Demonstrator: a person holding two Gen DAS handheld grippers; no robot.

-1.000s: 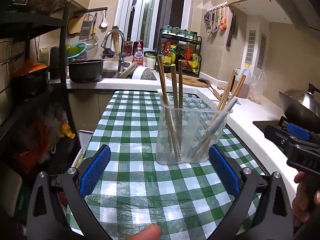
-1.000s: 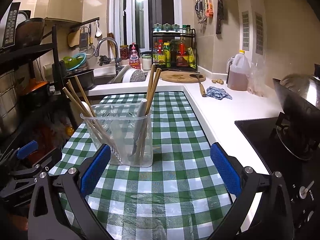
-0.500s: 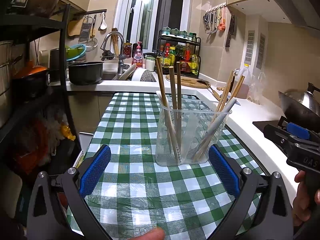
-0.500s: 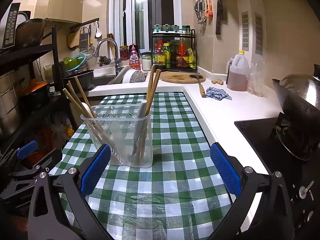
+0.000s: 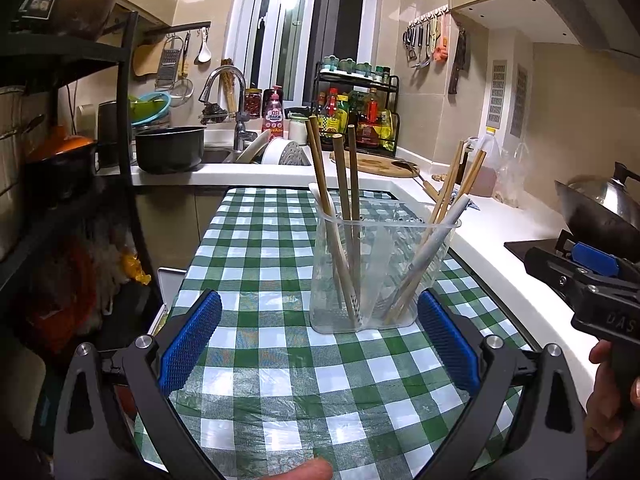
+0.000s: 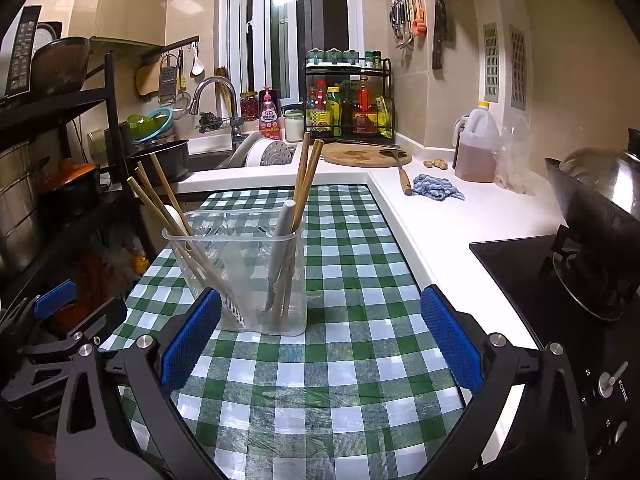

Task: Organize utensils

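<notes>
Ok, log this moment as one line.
left gripper: open, empty | right gripper: open, empty | chopsticks: in clear holder | holder: on checked cloth

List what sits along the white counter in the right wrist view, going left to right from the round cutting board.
Round cutting board → wooden spatula → blue rag → oil jug → clear plastic bag → wok.

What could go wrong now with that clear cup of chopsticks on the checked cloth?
The clear cup looks light, and its chopsticks lean well outward, so a nudge from either open gripper, left or right, might tip it. The cloth's plastic cover looks slick, so the cup may slide.
</notes>
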